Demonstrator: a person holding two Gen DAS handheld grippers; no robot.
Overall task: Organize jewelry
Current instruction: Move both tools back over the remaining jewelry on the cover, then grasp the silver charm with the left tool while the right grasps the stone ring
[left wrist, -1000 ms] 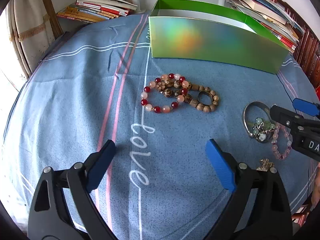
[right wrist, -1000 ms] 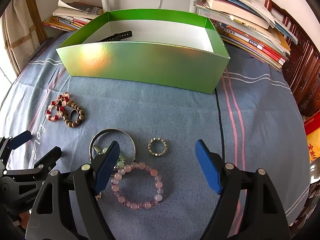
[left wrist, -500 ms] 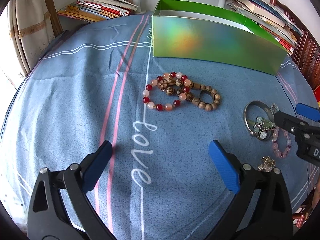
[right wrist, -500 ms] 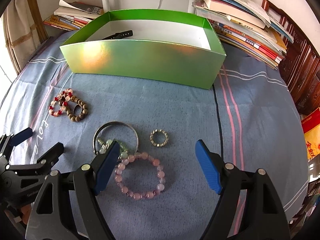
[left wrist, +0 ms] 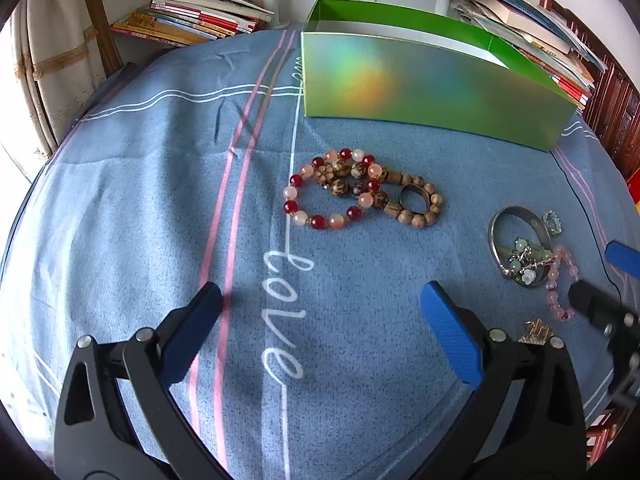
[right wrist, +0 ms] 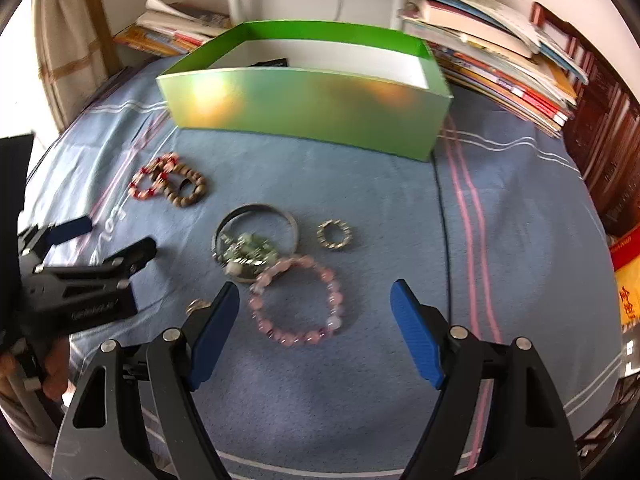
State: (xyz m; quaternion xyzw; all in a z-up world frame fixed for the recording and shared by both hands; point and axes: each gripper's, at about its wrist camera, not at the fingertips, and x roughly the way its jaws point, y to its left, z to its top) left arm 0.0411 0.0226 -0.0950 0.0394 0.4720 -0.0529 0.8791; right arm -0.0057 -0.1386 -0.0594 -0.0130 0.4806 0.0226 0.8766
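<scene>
Jewelry mostly unsorted on blue cloth: red-and-pink bracelet [left wrist: 330, 192], wooden bracelet [left wrist: 416, 204], bangle [right wrist: 256, 236], pink bracelet [right wrist: 296, 300], small ring [right wrist: 334, 234]. Green box [right wrist: 304, 112] beyond, one dark item inside. Left gripper [left wrist: 320, 332] and right gripper [right wrist: 316, 328] apart, empty.
</scene>
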